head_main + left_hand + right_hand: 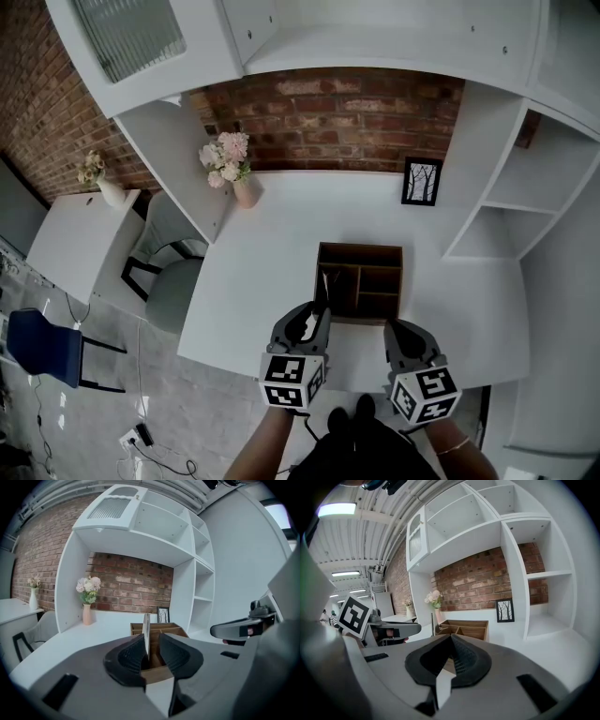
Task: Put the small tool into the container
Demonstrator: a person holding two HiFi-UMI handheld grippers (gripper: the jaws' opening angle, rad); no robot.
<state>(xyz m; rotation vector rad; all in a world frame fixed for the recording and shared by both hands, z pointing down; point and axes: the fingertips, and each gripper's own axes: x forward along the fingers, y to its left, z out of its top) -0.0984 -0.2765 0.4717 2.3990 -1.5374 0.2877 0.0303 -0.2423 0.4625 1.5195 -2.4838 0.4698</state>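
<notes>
A dark wooden container [360, 247] with several compartments stands on the white desk [272, 262]. A thin, flat silvery tool [324, 285] stands upright in its front-left compartment. My left gripper [314, 315] is at that corner. In the left gripper view the tool [146, 633] rises between the jaws of that gripper [150, 645], close by the left pad with a gap to the right pad, so it is open. My right gripper [399, 328] hovers at the container's front right, shut and empty [451, 641]. The right gripper view shows the container [465, 629] and the tool [431, 622] ahead.
A vase of pink flowers [234, 171] and a small framed picture [422, 181] stand at the back of the desk by the brick wall. White shelf units flank the desk on both sides. A grey chair [169, 281] and a side table [75, 239] are at the left.
</notes>
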